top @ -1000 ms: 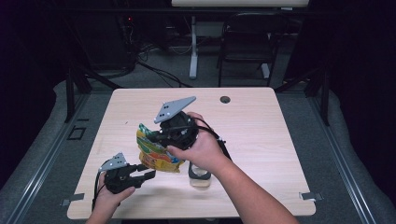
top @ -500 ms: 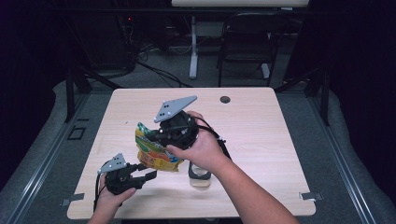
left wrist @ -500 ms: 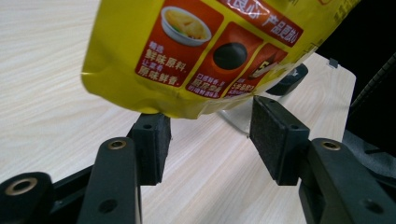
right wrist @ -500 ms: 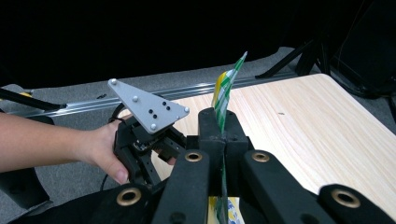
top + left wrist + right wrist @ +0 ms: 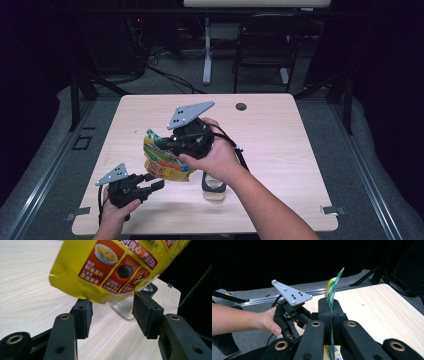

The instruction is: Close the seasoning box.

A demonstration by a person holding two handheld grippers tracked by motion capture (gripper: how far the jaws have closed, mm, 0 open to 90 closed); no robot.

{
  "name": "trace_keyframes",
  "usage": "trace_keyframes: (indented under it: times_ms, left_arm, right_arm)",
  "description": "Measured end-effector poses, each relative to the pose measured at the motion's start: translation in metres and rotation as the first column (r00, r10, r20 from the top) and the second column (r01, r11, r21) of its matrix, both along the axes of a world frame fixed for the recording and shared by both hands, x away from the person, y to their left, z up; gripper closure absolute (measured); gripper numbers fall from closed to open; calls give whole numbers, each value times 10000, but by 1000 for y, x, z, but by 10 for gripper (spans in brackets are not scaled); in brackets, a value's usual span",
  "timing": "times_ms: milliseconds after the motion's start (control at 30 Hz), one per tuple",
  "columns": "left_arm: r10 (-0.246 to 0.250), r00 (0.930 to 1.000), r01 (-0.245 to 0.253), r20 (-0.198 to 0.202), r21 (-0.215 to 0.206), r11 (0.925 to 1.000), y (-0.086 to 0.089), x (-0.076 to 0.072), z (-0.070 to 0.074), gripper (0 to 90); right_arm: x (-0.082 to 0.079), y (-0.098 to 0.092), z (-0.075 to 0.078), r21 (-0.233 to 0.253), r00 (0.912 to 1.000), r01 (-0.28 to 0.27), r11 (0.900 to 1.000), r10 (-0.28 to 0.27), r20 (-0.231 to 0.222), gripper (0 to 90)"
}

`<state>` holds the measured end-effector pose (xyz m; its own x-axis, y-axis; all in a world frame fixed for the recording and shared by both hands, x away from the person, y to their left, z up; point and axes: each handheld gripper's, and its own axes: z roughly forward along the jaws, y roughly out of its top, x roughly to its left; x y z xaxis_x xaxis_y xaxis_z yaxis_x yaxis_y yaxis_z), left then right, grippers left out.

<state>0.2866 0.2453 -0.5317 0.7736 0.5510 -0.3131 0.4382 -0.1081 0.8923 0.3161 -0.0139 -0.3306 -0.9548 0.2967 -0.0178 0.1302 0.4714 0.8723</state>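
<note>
Wooden tabletop (image 5: 300, 150), near its front edge: right gripper (image 5: 331, 312) pinches the snack bag (image 5: 162, 160) by its top, hanging upright. Left gripper (image 5: 111, 312), jaws wide, sits just below the bag's bottom corner.

A bright yellow snack bag (image 5: 105, 270) is seen, printed with red-orange panels, white characters, a picture of a white bowl and a black disc. Its top edge (image 5: 333, 288) is striped green and white, and orange and green patches are shown on its face (image 5: 162, 162). Both grippers (image 5: 134, 188) (image 5: 172, 143) are black, each topped by a grey plate with dark dots. The table (image 5: 300, 150) is pale wood-grained, with a black round hole (image 5: 241, 106) at the far edge.
</note>
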Motion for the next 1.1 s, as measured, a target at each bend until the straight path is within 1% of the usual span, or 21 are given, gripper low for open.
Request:
trace_keyframes:
  times_ms: [67, 100, 167, 233, 333, 367, 433, 500, 533, 600, 700, 733, 767, 900, 1000, 1100]
  left_arm:
    - [-61, 10000, 61, -11, -6, 10000, 2, 0, 0, 513]
    - [2, 10000, -1, 39, -238, 9997, 2, 0, 0, 513]
    - [-86, 9999, 82, -55, -556, 9984, 3, 1, -1, 511]
    - [-74, 9999, 68, -92, -654, 9978, 3, 2, -1, 510]
    - [-6, 10000, 4, -33, -585, 9983, 3, 3, -3, 507]
    - [-77, 10000, 73, -63, -560, 9984, 3, 3, -3, 502]
    - [-83, 10000, 80, -54, -638, 9979, 1, 3, -4, 476]
    - [-232, 9997, 230, -29, -553, 9982, 0, 3, -5, 471]
    - [-232, 9997, 230, -29, -553, 9982, 0, 3, -5, 467]
    - [-411, 9991, 406, -68, -633, 9972, -1, 5, -6, 452]
    - [-520, 9986, 514, -78, -687, 9963, -3, 6, -7, 430]
    - [-566, 9984, 565, 7, -581, 9967, -4, 6, -7, 430]
    - [-610, 9981, 609, -2, -553, 9966, -4, 6, -7, 419]
    - [-871, 9962, 869, -18, -527, 9948, -7, 7, -8, 392]
    - [-927, 9957, 928, 39, -381, 9950, -9, 7, -8, 383]
    - [-990, 9950, 993, 100, -377, 9943, -10, 6, -7, 384]
  right_arm:
    - [1, -1, -1, 69, 10000, 31, 10000, -31, -24, 900]
    - [2, -1, -1, 116, 10000, 30, 9999, -30, -36, 900]
    - [3, -2, -1, 210, 10000, 36, 9998, -34, -81, 900]
    - [3, -2, 0, 218, 10000, 25, 9998, -23, -80, 900]
    - [3, -1, 0, 191, 10000, 8, 9998, -7, -52, 900]
    - [2, 0, -1, 184, 10000, 26, 9998, -25, -54, 900]
    - [2, 0, -1, 102, 10000, 30, 9999, -30, -41, 900]
    - [2, 1, -1, 97, 10000, 14, 10000, -13, -49, 900]
    - [2, 1, -1, 113, 10000, 15, 9999, -14, -43, 900]
    - [2, 0, -1, 122, 10000, -10, 9999, 11, -60, 900]
    - [2, 0, 0, 151, 9999, -65, 9999, 66, -96, 900]
    - [2, 0, -1, 142, 9999, -91, 9999, 92, -107, 900]
    - [2, 1, -1, 118, 9999, -124, 9999, 125, -100, 900]
    - [1, 2, -1, 122, 9997, -222, 9997, 223, -121, 900]
    - [0, 2, -1, 94, 9996, -261, 9996, 262, -87, 900]
    - [0, 3, -1, 132, 9994, -315, 9994, 316, -109, 900]
